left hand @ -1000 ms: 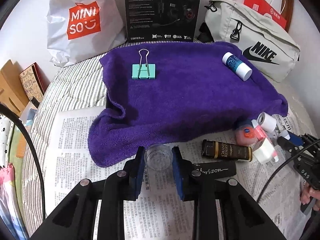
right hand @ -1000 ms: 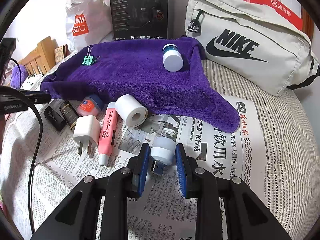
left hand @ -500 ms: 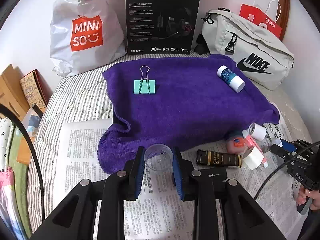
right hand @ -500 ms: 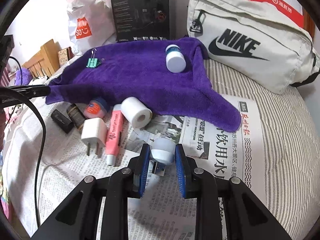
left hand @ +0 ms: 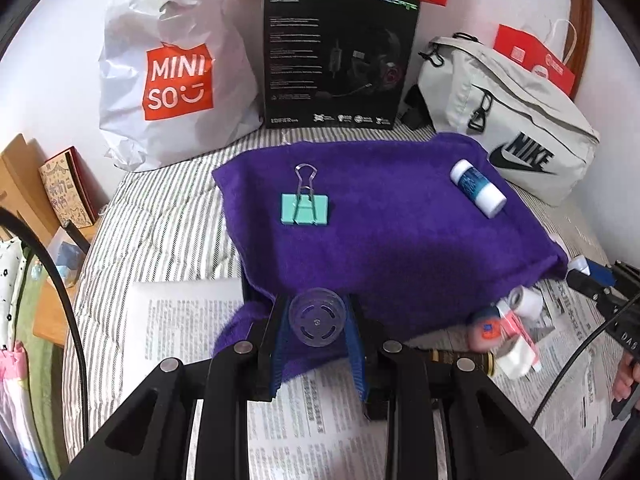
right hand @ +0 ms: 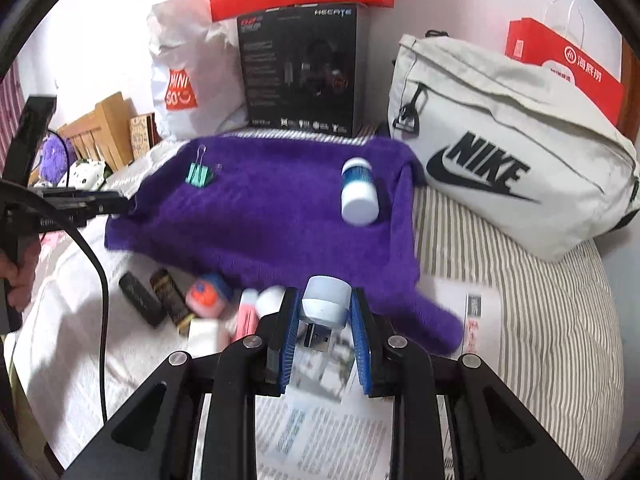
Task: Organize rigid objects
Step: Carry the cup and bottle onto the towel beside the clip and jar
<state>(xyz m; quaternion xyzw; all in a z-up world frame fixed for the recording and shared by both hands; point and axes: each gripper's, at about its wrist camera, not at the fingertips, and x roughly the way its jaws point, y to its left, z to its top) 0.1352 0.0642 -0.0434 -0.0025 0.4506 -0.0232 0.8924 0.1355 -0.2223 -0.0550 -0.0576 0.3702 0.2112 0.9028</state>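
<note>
Striped bedding (right hand: 532, 280) covers the bed, with sheets of newspaper (left hand: 188, 320) spread over its near part and a purple towel (left hand: 400, 240) laid across the middle. Against the white wall stand a white Miniso bag (left hand: 172, 72), a black headset box (left hand: 336, 56) with a red box on top, and a pale grey Nike bag (right hand: 500, 152) with a red paper bag behind it. On the towel lie a mint green binder clip (left hand: 305, 208) toward its left side and a small white bottle with a blue label (left hand: 478, 188) on its side toward the right, well apart from each other. The left tool (left hand: 318, 320) is clenched on a small clear plastic cup (left hand: 317, 321), its round base facing the camera, held above the towel's near edge. The right tool (right hand: 325, 320) grips a small white USB plug-in light (right hand: 325, 304) by its round body, the metal plug pointing down, lifted above the newspaper at the towel's front corner. Just left of it on the paper sits a loose cluster: a black tube (right hand: 140, 300), a dark gold-lettered tube (right hand: 170, 294), a small orange and blue jar (right hand: 206, 294), a pink tube (right hand: 248, 312), a white roll (right hand: 270, 298) and a white charger plug (right hand: 206, 338), partly blurred.
</note>
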